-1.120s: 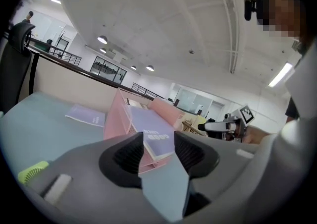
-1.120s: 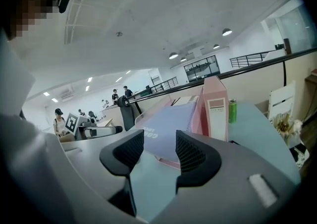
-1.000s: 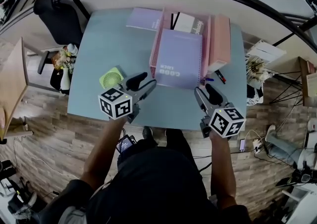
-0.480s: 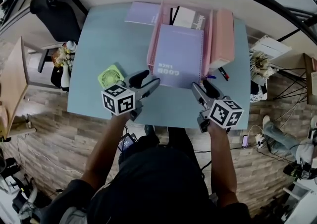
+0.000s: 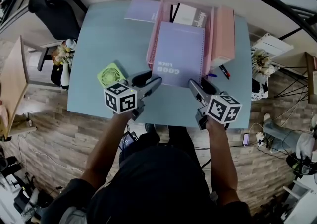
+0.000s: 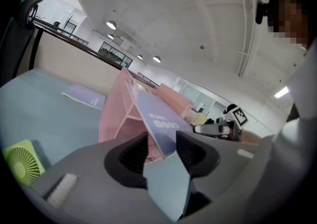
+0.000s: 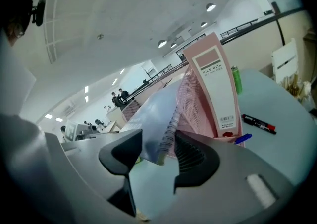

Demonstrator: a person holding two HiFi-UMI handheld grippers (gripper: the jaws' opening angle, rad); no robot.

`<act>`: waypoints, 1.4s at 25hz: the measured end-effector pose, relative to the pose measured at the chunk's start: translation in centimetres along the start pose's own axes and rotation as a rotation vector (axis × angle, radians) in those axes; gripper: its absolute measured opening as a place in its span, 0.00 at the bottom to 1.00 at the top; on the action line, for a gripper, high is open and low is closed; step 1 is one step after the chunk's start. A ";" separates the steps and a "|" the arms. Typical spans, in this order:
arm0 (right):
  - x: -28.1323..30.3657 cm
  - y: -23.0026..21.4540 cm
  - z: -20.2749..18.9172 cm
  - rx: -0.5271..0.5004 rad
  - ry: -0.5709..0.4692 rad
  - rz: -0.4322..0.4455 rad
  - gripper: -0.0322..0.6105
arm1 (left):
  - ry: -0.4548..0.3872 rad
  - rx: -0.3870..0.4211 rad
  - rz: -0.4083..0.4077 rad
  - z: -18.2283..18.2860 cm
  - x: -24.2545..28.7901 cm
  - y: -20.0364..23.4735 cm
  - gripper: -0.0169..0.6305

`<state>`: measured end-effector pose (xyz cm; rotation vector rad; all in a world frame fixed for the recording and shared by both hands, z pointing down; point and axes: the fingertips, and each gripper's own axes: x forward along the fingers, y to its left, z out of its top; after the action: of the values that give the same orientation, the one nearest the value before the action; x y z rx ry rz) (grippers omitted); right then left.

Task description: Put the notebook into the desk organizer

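Lowered since earlier, left gripper (image 5: 154,78) and right gripper (image 5: 199,83): jaws apart, just narrowing round near corners of notebook (image 5: 179,52), aslant atop desk organizer (image 5: 152,44), seemingly not fully seated.

Fan (image 5: 111,75) and pens (image 5: 221,72), seemingly flanking organizer (image 5: 151,49)

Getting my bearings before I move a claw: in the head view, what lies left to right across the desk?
green fan → purple spiral notebook → pink file box
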<state>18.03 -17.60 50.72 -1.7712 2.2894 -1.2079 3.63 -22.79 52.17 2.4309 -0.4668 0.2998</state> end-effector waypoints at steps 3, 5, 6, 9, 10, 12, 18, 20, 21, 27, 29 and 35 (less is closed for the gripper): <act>-0.4 0.3 0.2 -0.038 -0.002 -0.024 0.27 | -0.008 -0.022 -0.010 0.1 -0.1 -0.2 0.34; -0.7 0.7 0.6 -0.063 -0.018 -0.039 0.25 | -0.013 -0.025 -0.021 0.4 -0.3 -0.4 0.32; -0.9 0.9 0.7 -0.079 -0.027 -0.048 0.24 | -0.016 -0.019 -0.024 0.6 -0.4 -0.6 0.30; -1.1 1.6 1.2 -0.122 -0.053 -0.071 0.21 | -0.014 0.021 -0.011 0.9 -0.6 -1.1 0.28; -1.2 1.9 1.3 -0.139 -0.059 -0.077 0.21 | -0.012 0.039 -0.002 1.0 -0.7 -1.2 0.28; -1.4 2.5 1.4 -0.168 -0.067 -0.084 0.20 | -0.010 0.077 0.015 1.0 -1.0 -1.7 0.27; -2.3 3.9 0.7 -0.199 -0.086 -0.092 0.20 | -0.018 0.143 0.027 0.6 -2.6 -2.9 0.27; -2.7 4.4 0.3 -0.198 -0.090 -0.092 0.20 | -0.018 0.158 0.023 0.5 -3.2 -3.3 0.27; -2.9 4.6 0.2 -0.199 -0.093 -0.093 0.20 | -0.018 0.164 0.022 0.5 -3.5 -3.5 0.27; -4.4 6.4 -0.7 -0.213 -0.111 -0.092 0.20 | -0.024 0.203 0.007 0.1 -5.4 -4.9 0.27; -4.9 7.1 -1.0 -0.217 -0.116 -0.090 0.20 | -0.026 0.213 0.001 0.0 -6.1 -5.4 0.27; -6.5 8.8 -2.2 -0.223 -0.127 -0.086 0.20 | -0.028 0.244 -0.016 -0.6 -8.2 -6.9 0.27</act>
<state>12.19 -10.46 44.52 -1.9721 2.3759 -0.8483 -1.08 -15.27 46.16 2.6780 -0.4452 0.3334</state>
